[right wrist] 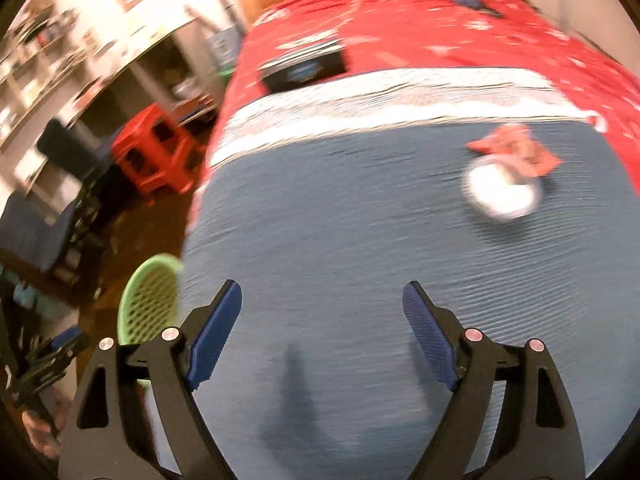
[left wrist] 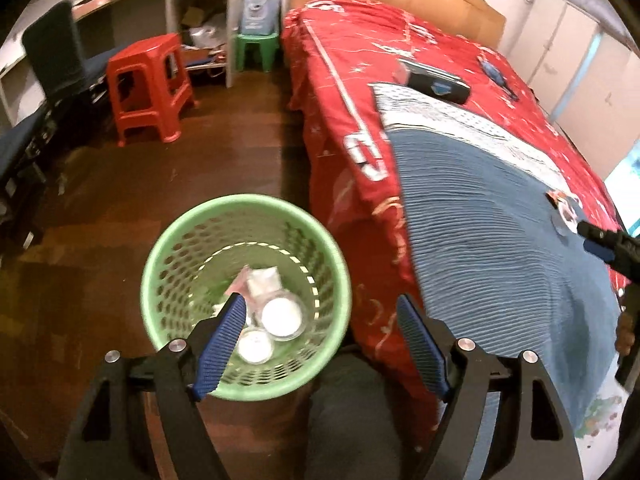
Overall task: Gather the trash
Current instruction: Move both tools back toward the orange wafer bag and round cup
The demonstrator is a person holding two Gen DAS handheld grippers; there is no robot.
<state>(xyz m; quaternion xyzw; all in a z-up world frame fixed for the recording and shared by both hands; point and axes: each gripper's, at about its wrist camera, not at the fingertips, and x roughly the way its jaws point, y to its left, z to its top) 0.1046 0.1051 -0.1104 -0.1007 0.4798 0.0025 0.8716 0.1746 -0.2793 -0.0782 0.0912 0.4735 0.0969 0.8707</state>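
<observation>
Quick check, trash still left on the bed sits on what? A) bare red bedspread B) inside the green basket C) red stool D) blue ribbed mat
D: the white round lid and red wrapper lie on the blue ribbed mat spread over the red bedspread, ahead of the open right hand-held gripper, not in the green basket.

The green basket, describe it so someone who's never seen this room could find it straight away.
Start at the bed with the red cover and go to its near corner, where a blue mat drapes over the edge. On the dark wooden floor right beside that corner stands the green basket. It is round, with perforated plastic walls, and holds white-lidded cups; the green stool further off is square-legged.
</observation>
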